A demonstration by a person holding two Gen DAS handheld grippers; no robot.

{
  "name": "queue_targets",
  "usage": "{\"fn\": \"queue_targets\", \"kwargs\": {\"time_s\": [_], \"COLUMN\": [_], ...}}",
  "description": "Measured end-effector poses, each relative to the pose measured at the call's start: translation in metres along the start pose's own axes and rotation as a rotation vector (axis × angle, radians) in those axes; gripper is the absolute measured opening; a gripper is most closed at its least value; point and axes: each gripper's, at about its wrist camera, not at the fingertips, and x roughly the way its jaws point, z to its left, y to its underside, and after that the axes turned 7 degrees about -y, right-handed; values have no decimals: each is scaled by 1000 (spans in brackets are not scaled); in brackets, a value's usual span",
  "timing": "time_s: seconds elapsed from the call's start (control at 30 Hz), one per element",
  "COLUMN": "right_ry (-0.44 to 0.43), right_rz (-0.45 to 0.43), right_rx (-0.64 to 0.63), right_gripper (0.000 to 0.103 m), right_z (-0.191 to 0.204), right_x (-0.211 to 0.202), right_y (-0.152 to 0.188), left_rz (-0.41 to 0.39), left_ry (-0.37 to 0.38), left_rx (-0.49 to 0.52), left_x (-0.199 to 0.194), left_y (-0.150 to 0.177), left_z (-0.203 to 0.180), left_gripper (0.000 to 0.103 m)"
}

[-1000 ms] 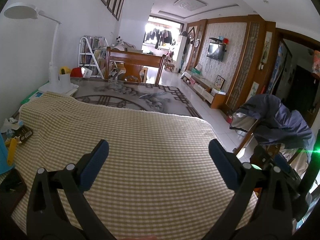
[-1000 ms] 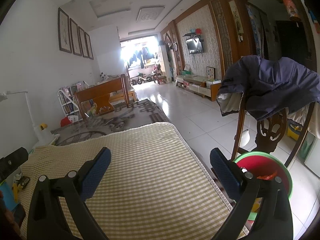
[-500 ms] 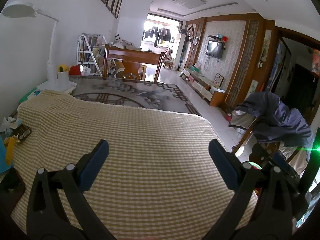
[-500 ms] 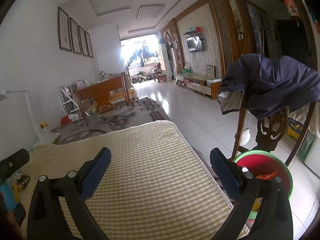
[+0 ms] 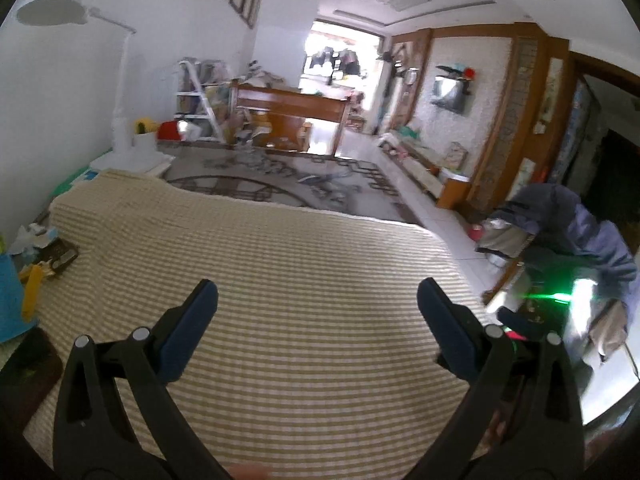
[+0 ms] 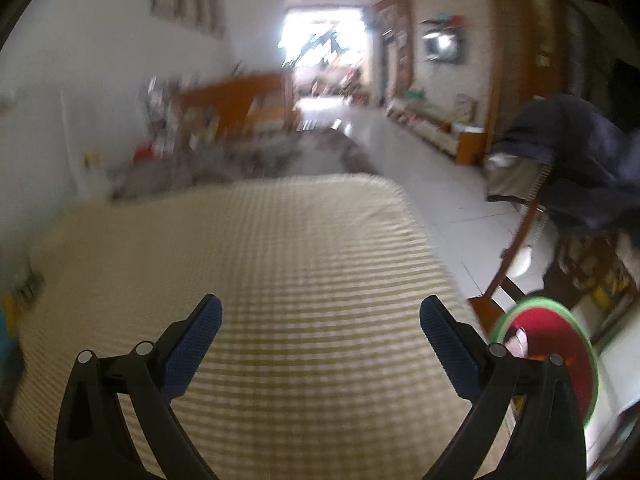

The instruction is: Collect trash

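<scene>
My left gripper (image 5: 318,300) is open and empty above a table with a beige checked cloth (image 5: 280,264). My right gripper (image 6: 320,314) is also open and empty above the same cloth (image 6: 280,248). A red bin with a green rim (image 6: 556,356) stands on the floor past the table's right edge, with some scraps inside. Crumpled white paper and small items (image 5: 38,244) lie at the table's left edge, with a yellow object (image 5: 32,292) beside them. The right wrist view is motion-blurred.
A chair draped with a dark blue jacket (image 5: 576,232) stands right of the table, also in the right wrist view (image 6: 580,168). A white desk lamp (image 5: 124,80) stands at the far left. A blue object (image 5: 10,304) sits at the left edge.
Both grippers have shifted and the views are now blurred; the right gripper view has swung so the red bin sits lower right. Both stay open and empty.
</scene>
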Motion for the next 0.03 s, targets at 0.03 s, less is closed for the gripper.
{"fn": "queue_targets", "kwargs": {"time_s": [0.03], "right_ry": [-6], "right_rz": [50], "right_rx": [-31], "right_gripper": [96], "right_z": [6], "right_x": [19], "right_y": [-4], "left_rz": [2], "left_ry": [-26], "left_rx": [-6], "left_x": [2], "left_y": [0], "left_z": [4], "left_gripper": [98]}}
